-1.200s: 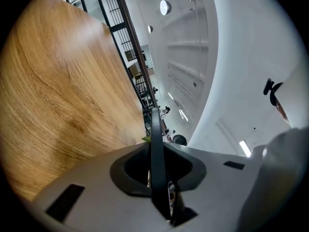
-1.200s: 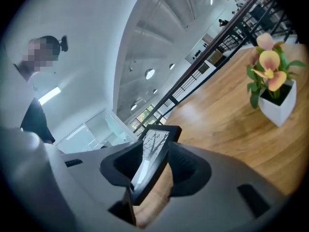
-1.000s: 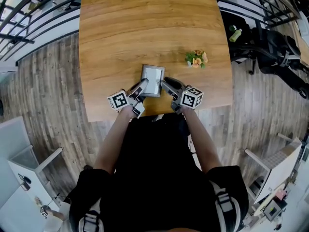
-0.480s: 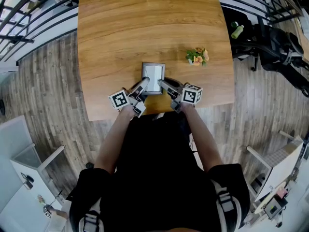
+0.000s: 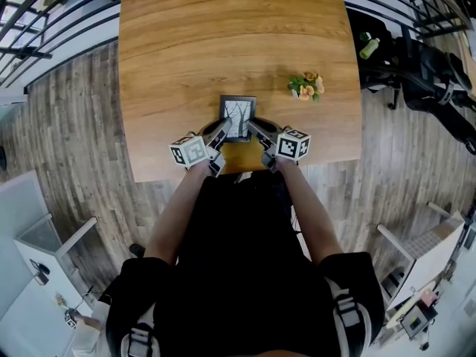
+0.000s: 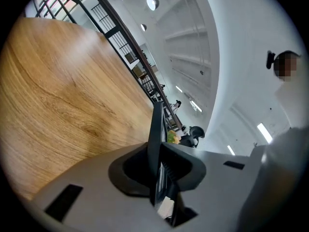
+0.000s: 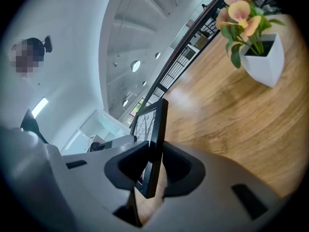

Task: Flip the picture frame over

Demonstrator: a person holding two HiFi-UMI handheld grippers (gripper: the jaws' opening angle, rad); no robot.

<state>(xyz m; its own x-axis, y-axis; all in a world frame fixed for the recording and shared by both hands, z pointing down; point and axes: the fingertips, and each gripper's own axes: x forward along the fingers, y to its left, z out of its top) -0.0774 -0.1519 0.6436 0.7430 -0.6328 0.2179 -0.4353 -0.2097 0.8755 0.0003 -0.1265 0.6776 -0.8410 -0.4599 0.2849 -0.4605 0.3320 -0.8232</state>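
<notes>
A small black picture frame with a branch drawing stands tilted up on its near edge on the wooden table, its picture side showing in the head view. My left gripper is shut on its left edge; in the left gripper view the frame is edge-on between the pads. My right gripper holds the right edge. Its jaws are closing, with the frame between them and the pads touching it.
A small white pot of orange flowers stands on the table right of the frame, close in the right gripper view. The table's near edge is just under my hands. Black railings and chairs flank the table.
The frame has risen from lying flat with its grey back up to tilted with the picture showing. The right gripper's jaws have narrowed onto its right edge. Both hands stayed near the front edge.
</notes>
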